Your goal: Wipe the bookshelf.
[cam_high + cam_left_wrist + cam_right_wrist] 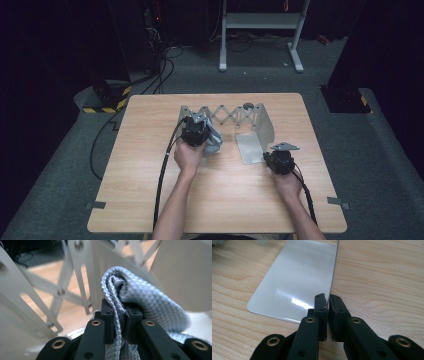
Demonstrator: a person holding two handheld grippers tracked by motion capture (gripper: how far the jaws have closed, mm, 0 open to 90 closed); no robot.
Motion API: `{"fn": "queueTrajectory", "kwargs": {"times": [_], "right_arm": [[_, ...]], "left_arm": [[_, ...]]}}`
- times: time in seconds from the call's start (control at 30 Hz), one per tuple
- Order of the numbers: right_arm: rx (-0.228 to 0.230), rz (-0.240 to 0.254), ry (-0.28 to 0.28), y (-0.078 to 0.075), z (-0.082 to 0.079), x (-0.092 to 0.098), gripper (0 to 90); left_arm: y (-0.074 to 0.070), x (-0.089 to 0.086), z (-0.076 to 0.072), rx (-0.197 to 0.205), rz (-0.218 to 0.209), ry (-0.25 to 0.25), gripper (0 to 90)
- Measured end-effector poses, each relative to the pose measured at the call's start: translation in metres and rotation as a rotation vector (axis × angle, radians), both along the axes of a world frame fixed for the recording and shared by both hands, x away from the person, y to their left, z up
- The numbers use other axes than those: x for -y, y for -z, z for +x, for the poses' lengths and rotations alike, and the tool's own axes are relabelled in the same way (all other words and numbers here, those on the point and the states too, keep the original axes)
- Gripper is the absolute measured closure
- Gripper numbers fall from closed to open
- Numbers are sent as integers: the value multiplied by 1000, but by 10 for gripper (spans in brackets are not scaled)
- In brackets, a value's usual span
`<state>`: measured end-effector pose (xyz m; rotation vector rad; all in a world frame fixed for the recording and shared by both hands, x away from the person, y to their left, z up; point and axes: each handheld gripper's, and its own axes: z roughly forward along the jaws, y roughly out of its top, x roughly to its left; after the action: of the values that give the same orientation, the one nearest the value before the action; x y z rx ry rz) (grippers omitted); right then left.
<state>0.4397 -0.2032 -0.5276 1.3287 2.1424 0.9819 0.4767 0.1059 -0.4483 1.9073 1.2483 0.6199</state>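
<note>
We found the expanding metal rack (pixel 235 120) ahead of both tongs. The right gripper (pixel 328 302) clamped the edge of its end plate (pixel 297 282). The left gripper (pixel 121 312) pinched the grey cloth (pixel 140 300), beside the lattice.
</note>
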Motion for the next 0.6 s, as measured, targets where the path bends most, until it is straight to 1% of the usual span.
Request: {"fn": "queueTrajectory", "kwargs": {"times": [0.03, 0.07, 0.1, 0.13, 0.2, 0.23, 0.27, 0.33, 0.47, 0.57, 0.6], "right_arm": [[-1, 0, 1, 0, 0, 0, 855], [-1, 1, 0, 0, 0, 0, 855], [-1, 1, 0, 0, 0, 0, 855], [-2, 2, 0, 0, 0, 0, 855], [-4, 7, -3, 0, 0, 1, 855], [-6, 10, -4, 0, 1, 1, 854], [-6, 10, -4, 0, 1, 1, 854], [-5, 9, -5, 0, 0, 1, 854], [-3, 6, -4, 0, 0, 1, 854], [-5, 7, -2, 0, 0, 0, 854], [-5, 7, -2, 0, 0, 0, 854]], "left_arm": [[6, 1, 2, -17, 9, -1, 800], [13, 3, 3, -35, 27, -1, 800], [13, 3, 3, -35, 27, -1, 800], [20, 4, 6, -60, 39, -5, 800], [27, 4, 7, -87, 53, 0, 800], [30, 4, 9, -101, 75, 5, 800], [33, 4, 10, -112, 81, 2, 800], [38, 5, 12, -125, 86, -2, 800], [42, 6, 14, -136, 84, -5, 800], [41, 6, 14, -134, 85, -1, 799], [39, 5, 14, -126, 85, -4, 799]]}}
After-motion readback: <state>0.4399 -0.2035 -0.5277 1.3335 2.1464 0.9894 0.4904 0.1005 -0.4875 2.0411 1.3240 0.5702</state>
